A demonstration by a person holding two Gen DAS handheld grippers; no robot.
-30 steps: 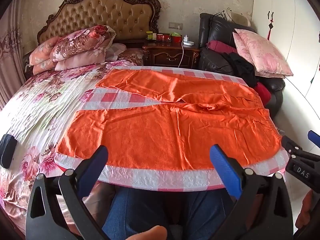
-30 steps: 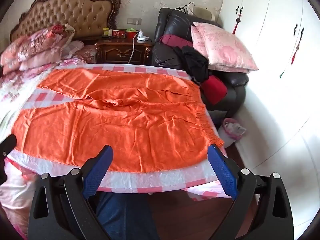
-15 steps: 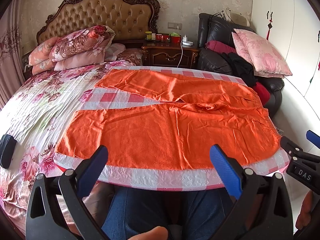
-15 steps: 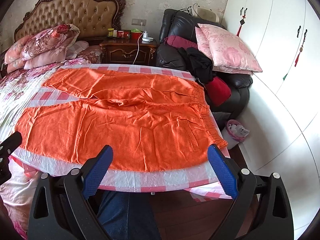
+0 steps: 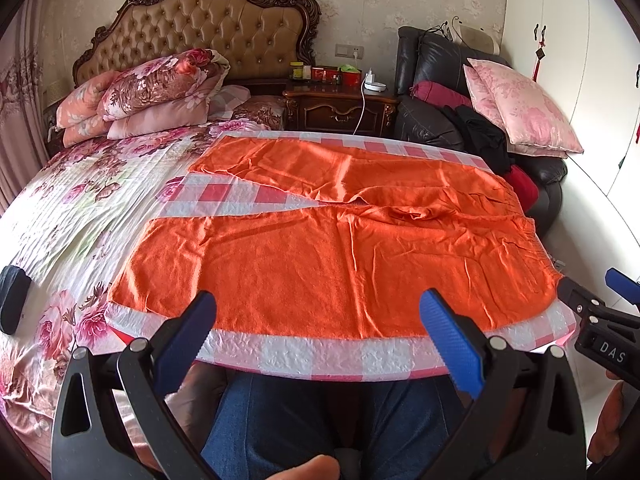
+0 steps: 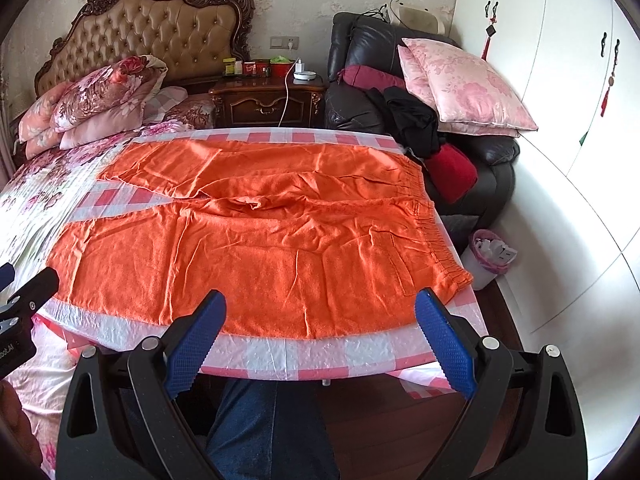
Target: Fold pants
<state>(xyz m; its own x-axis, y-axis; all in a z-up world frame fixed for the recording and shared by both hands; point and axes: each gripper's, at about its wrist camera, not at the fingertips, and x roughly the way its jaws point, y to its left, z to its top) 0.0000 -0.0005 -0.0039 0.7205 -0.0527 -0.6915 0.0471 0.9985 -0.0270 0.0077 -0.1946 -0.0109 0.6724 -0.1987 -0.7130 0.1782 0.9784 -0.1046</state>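
Orange pants (image 5: 320, 248) lie spread flat on a pink-and-white checked cloth (image 5: 312, 356) on a board over the bed. The two legs point left, the waistband (image 6: 440, 240) is on the right. The pants also show in the right wrist view (image 6: 260, 248). My left gripper (image 5: 318, 312) is open and empty, held just before the near edge of the cloth. My right gripper (image 6: 320, 308) is open and empty, also before the near edge, closer to the waistband end. The right gripper shows at the right edge of the left wrist view (image 5: 600, 320).
A floral bed (image 5: 72, 208) with stacked pillows (image 5: 152, 92) lies to the left. A nightstand (image 5: 340, 104) and a black armchair (image 6: 400, 92) with cushions and clothes stand behind. A small bin (image 6: 488, 256) sits on the floor at the right. The person's legs in jeans (image 5: 304, 420) are below.
Both grippers have shifted slightly; the views have drifted a little, the right one leftward. The pants have not moved and both grippers stay open.
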